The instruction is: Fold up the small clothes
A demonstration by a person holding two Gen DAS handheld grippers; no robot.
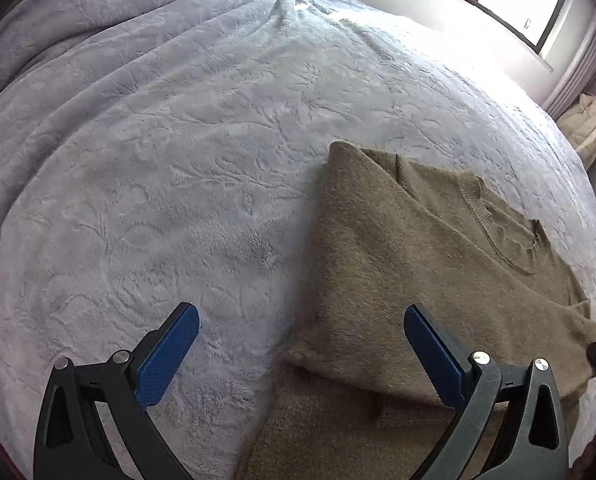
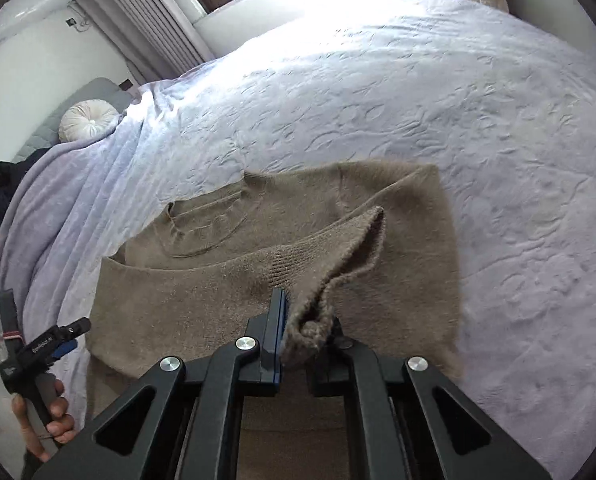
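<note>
Right gripper (image 2: pixel 298 320) pinches a bunched fold of the brown sweater (image 2: pixel 225 280); left gripper (image 1: pixel 302 344) spread wide, holding nothing.

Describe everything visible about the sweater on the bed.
The brown knit sweater looks fuzzy and soft, with a ribbed round collar. It lies mostly flat on the lavender embossed bedspread, partly folded: one sleeve is laid across the body. The right tool is shut on a bunched fold of its fabric, lifting a ridge off the body. The left tool hangs open above its other edge, not gripping.
</note>
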